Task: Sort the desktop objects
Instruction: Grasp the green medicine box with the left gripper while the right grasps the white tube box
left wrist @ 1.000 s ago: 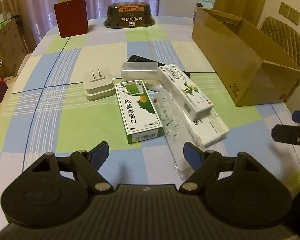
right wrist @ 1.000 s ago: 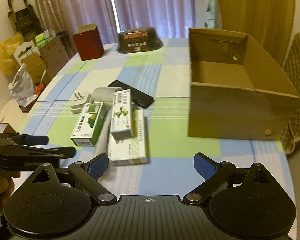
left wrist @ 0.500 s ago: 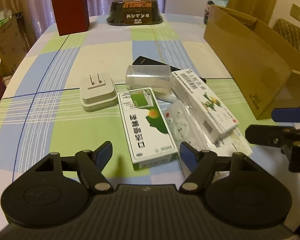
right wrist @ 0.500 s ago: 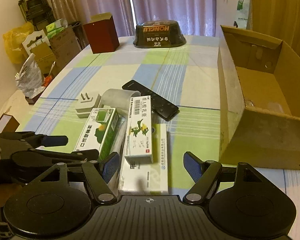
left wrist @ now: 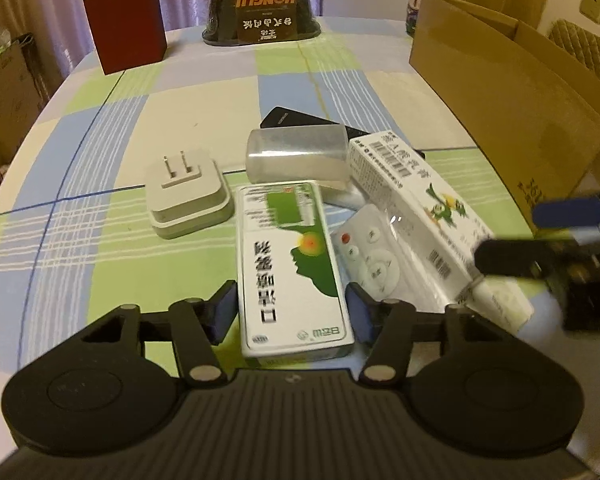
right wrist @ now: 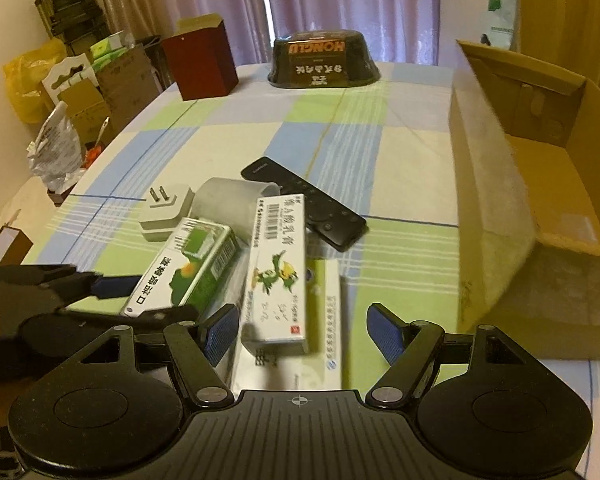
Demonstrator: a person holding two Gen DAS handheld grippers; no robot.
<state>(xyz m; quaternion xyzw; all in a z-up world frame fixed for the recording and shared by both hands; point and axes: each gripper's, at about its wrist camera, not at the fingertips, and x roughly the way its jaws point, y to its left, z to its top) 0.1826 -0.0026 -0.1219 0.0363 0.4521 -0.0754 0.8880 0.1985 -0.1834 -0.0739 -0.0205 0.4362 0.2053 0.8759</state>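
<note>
On tablecloth (right wrist: 396,160): cardboard box (right wrist: 496,208) empty; both hand-held grippers spread, left (left wrist: 292,312) straddling green box (left wrist: 292,264).

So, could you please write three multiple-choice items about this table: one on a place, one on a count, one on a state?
1. Where does the black remote control lie?
A. inside the brown cardboard box
B. behind the pile of medicine cartons
C. beside the dark red paper box

2. How many metal prongs has the white plug adapter?
A. two
B. three
C. four

3. How are the fingers of the left gripper?
A. shut on nothing
B. open around the green-and-white medicine carton
C. hidden

Answers: 1 B, it lies on the cloth behind the cartons. 2 A, two prongs stand up. 3 B, a blue pad shows at each side of the carton.
</note>
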